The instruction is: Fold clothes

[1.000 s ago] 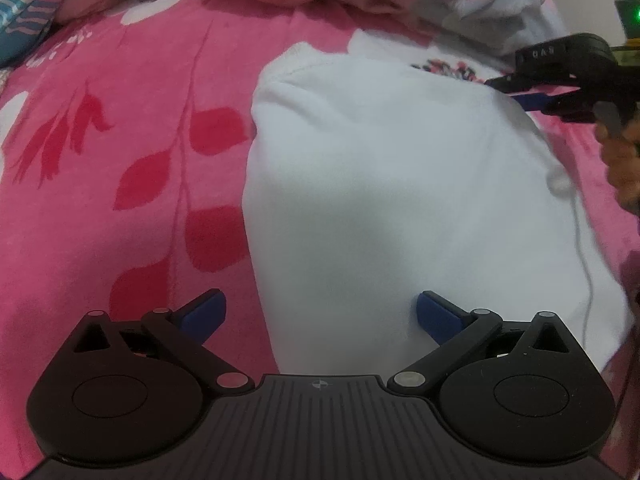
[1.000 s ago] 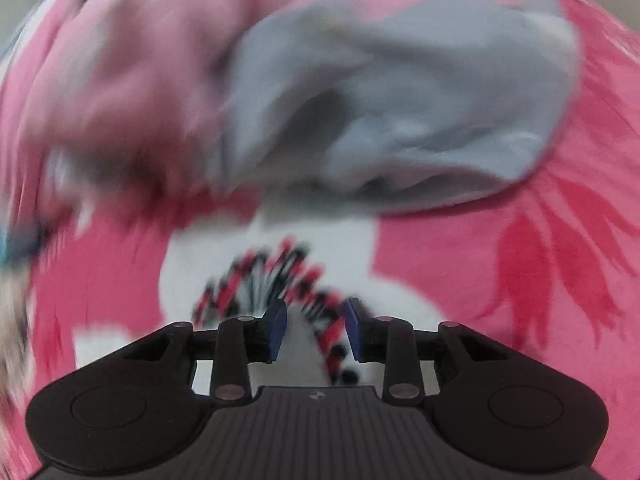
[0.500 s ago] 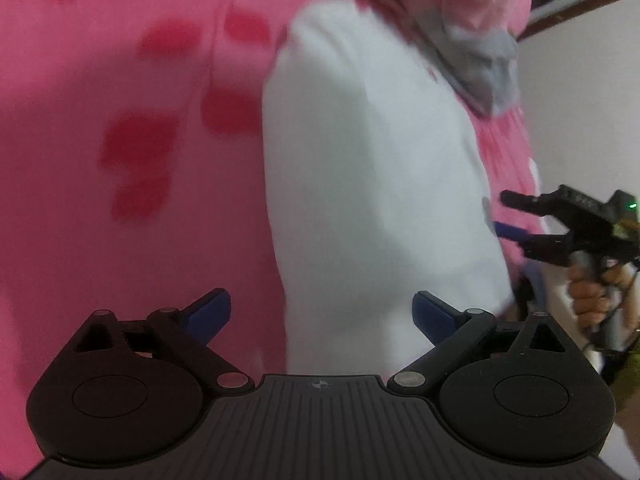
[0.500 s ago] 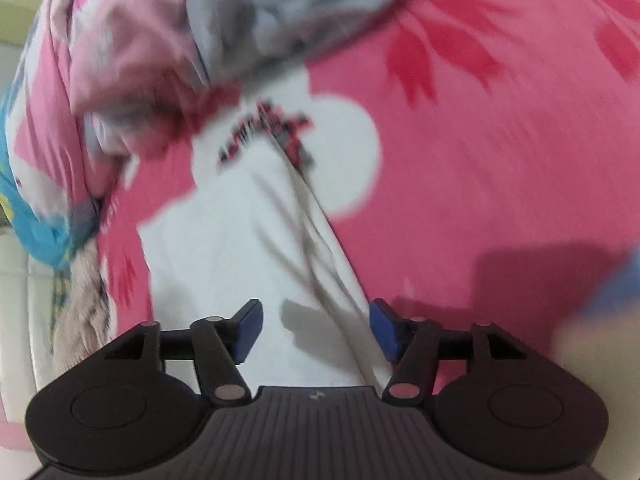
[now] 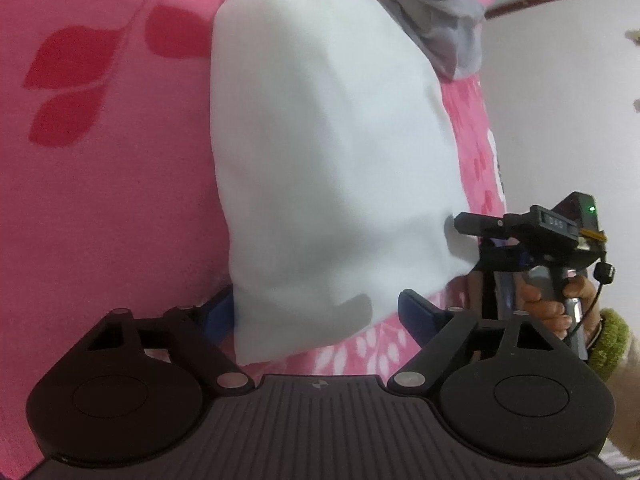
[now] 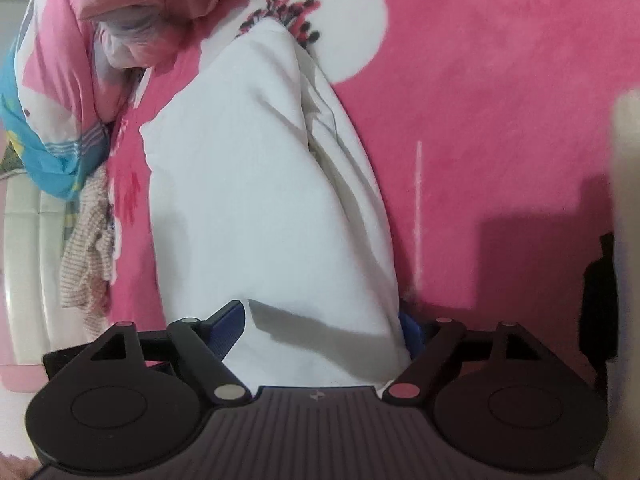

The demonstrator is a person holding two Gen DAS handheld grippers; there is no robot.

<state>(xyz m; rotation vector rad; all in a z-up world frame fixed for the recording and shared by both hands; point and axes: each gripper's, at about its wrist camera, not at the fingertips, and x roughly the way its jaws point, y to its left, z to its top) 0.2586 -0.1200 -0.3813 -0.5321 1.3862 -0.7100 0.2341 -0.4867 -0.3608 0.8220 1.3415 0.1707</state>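
A white folded garment (image 5: 320, 152) lies lengthwise on the pink flowered blanket (image 5: 100, 180). My left gripper (image 5: 316, 312) points down at its near corner. That corner lies between the blue pads, which are closing but stand well apart and do not pinch it. In the left wrist view my right gripper (image 5: 468, 244), held by a hand with a green cuff, reaches the garment's right edge. In the right wrist view the white garment (image 6: 260, 200) runs between the right gripper's (image 6: 320, 324) opening jaws, with cloth between the pads and no pinch.
A heap of grey and pink clothes (image 5: 448, 20) lies past the garment's far end. A blue patterned cloth (image 6: 44, 152) and a checked beige cloth (image 6: 88, 256) lie at the bed's left side. The blanket ends at a pale wall (image 5: 560, 100) on the right.
My left gripper swung down to the garment's near corner. My right gripper left the grey heap, came to the garment's near end, and its jaws spread wide.
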